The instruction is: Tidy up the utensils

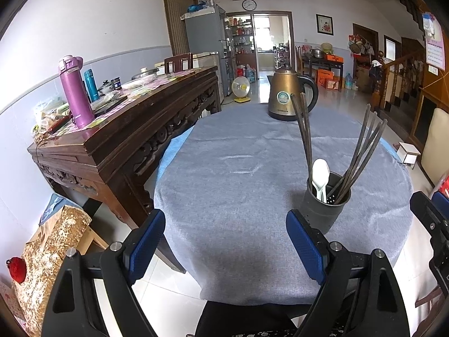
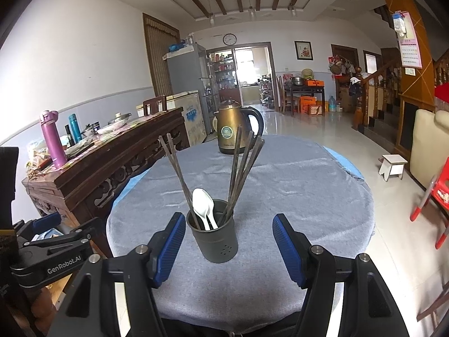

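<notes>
Dark grey utensil holder [image 2: 213,237] upright on my cloth-covered surface [image 2: 294,196], chopsticks [image 2: 238,174] and white spoons [image 2: 203,207] inside, both my hand-held grippers [image 2: 228,245] [image 1: 226,237] released, empty.

Both views are bright with daylight from the far doorway [image 2: 251,68] at twelve o'clock. It glares off the tiled floor [image 2: 322,129]. Focus is sharp; fisheye bending curves the walls and leaves the corners black. Soft shadow darkens the cloth [image 1: 238,266] near six o'clock.

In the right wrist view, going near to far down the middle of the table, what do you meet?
Right gripper, open → dark utensil holder with white spoons and chopsticks → bare grey tablecloth → bronze kettle.
</notes>
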